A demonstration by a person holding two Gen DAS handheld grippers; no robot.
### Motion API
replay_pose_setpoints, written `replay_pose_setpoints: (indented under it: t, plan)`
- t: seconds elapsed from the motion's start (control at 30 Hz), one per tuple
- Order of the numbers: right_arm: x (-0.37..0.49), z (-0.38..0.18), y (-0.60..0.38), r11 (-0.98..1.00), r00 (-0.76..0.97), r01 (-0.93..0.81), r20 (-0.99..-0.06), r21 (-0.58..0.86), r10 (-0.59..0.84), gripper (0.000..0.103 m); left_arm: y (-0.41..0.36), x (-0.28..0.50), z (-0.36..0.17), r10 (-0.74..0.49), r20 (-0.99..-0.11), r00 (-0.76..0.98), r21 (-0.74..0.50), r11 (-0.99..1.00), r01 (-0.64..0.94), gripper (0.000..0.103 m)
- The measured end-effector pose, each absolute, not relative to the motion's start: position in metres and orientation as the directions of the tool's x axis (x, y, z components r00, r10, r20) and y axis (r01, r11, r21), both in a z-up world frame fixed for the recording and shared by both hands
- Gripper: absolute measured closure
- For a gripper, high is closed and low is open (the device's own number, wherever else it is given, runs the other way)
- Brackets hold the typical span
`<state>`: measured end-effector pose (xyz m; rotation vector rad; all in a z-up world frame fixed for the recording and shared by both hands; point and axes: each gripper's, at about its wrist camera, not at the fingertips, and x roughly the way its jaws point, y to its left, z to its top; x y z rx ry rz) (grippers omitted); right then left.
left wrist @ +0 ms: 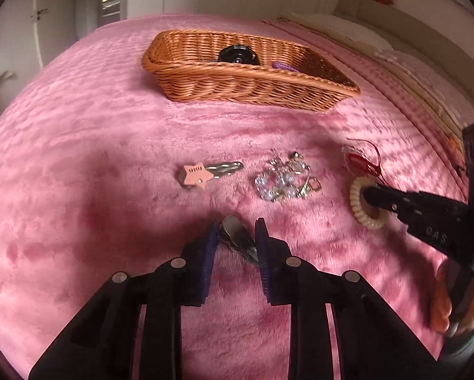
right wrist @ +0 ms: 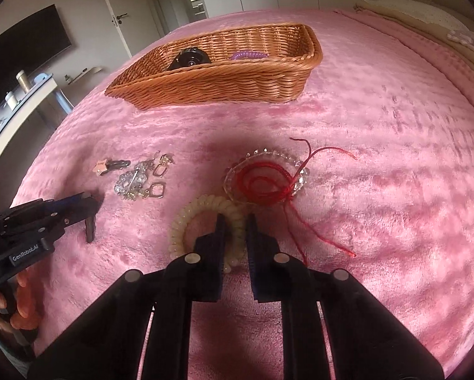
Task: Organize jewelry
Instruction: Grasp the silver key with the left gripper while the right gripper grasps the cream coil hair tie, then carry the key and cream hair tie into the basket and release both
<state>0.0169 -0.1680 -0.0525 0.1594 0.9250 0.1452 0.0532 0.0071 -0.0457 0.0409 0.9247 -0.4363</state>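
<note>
My left gripper [left wrist: 237,226] is open with its fingers on either side of a silver metal hair clip [left wrist: 240,237] lying on the pink blanket. My right gripper [right wrist: 236,221] has its fingers closed on one side of a cream spiral hair tie [right wrist: 186,221], also in the left wrist view [left wrist: 362,202]. A pink star hair clip [left wrist: 202,174], a pile of crystal and gold earrings [left wrist: 284,180] and a red cord on a clear bead bracelet [right wrist: 265,177] lie on the blanket. A wicker basket [left wrist: 237,85] farther back holds a black round object [left wrist: 237,53] and a purple spiral tie [left wrist: 284,66].
The pink plush blanket [right wrist: 379,158] covers the bed. Pillows [right wrist: 427,15] lie at the right. A TV [right wrist: 25,50] and a desk with small items [right wrist: 25,95] stand beyond the bed's left edge. Wardrobes and doors line the far wall.
</note>
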Motion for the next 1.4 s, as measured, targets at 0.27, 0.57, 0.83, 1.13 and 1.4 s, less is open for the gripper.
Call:
replay_pose_setpoints:
  t: [0.27, 0.57, 0.83, 1.13, 1.4]
  plan:
    - [0.01, -0.053, -0.162, 0.977, 0.58, -0.114, -0.786, 0.181, 0.213, 0.092, 0.007, 0.025, -0.044, -0.404, -0.774, 0.488, -0.073, 0.822, 0.565, 0.075]
    - [0.01, -0.054, -0.163, 0.975, 0.579, -0.112, -0.785, 0.192, 0.221, 0.092, 0.001, 0.014, -0.049, -0.244, -0.803, 0.544, 0.012, 0.906, 0.424, 0.053]
    - [0.009, -0.053, -0.166, 0.973, 0.581, -0.102, -0.782, 0.208, 0.228, 0.092, 0.012, 0.007, -0.044, -0.25, -0.797, 0.551, -0.012, 0.917, 0.398, 0.068]
    - [0.013, -0.054, -0.167, 0.977, 0.589, -0.089, -0.781, 0.193, 0.208, 0.092, 0.005, 0.008, -0.051, -0.237, -0.776, 0.585, 0.008, 0.923, 0.385, 0.091]
    - [0.001, -0.043, -0.159, 0.985, 0.646, -0.101, -0.743, 0.14, 0.172, 0.093, 0.012, 0.003, -0.038, -0.261, -0.727, 0.635, -0.016, 0.931, 0.365, 0.091]
